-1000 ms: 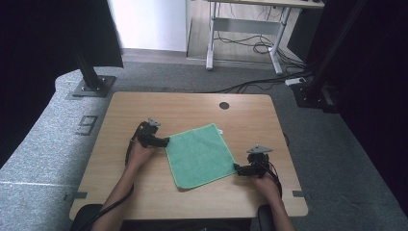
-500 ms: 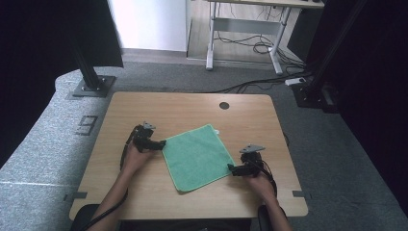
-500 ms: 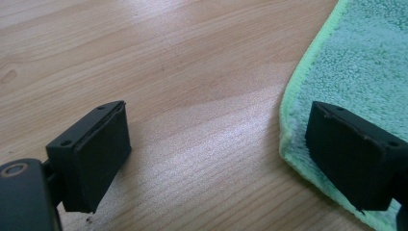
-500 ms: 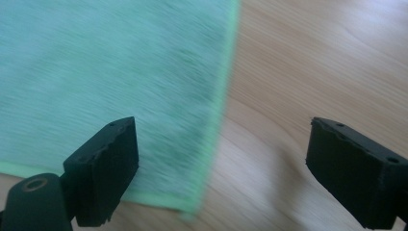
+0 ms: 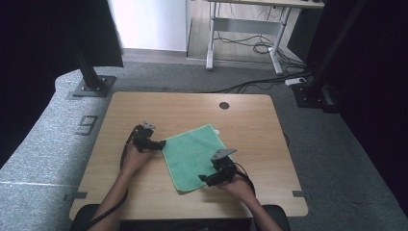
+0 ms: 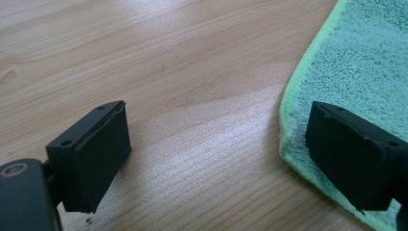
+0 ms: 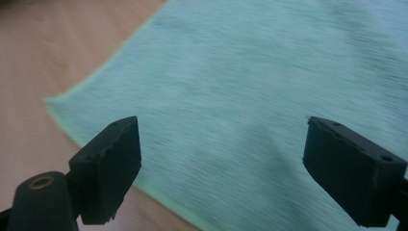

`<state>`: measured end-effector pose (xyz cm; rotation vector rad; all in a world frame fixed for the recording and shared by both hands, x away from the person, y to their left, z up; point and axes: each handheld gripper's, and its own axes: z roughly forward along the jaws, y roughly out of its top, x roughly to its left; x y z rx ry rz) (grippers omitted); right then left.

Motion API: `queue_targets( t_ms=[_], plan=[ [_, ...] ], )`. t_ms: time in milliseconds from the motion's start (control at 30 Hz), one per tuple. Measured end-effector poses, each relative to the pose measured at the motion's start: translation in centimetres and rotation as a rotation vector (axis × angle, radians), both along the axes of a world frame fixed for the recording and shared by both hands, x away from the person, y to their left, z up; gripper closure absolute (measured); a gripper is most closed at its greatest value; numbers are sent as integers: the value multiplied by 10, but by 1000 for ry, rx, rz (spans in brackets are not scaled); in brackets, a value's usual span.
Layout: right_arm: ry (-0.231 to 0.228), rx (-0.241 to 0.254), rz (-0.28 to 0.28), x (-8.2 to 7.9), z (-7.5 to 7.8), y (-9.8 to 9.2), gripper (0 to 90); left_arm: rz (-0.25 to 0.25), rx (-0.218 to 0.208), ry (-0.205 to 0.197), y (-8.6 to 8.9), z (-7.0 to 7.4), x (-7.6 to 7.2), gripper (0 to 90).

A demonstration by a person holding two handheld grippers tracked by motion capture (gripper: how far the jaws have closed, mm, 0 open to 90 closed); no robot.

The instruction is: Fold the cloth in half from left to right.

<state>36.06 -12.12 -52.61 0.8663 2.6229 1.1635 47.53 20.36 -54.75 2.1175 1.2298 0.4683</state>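
A green cloth [image 5: 195, 154] lies flat and turned at an angle on the wooden table [image 5: 250, 130]. My left gripper [image 5: 160, 143] rests at the cloth's left corner. In the left gripper view it [image 6: 226, 159] is open, one jaw over bare wood, the other over the cloth's hem [image 6: 293, 96]. My right gripper [image 5: 204, 179] hovers over the cloth's near corner, pointing left. In the right gripper view it [image 7: 226, 173] is open above the blurred cloth [image 7: 250, 77]. Its jaws have just been closing a little, with nothing pinched between them.
A round cable hole [image 5: 224, 105] sits near the table's far edge. A small white tag [image 5: 216, 131] shows at the cloth's far corner. Black stand bases [image 5: 91, 86] and a second desk [image 5: 245, 29] with cables stand on the floor beyond.
My right gripper has moved left along the cloth's near edge, from its right corner to its near corner. The left gripper has stayed by the left corner.
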Motion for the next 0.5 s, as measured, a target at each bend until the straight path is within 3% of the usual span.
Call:
queue_targets(
  t_ms=[267,500],
  plan=[
    [35,-32,142,-19,1,44,219,-3,-4,-2,0,0,0,90],
    [59,-57,244,-31,2,76,422,-7,-9,-4,2,0,0,109]
  ],
)
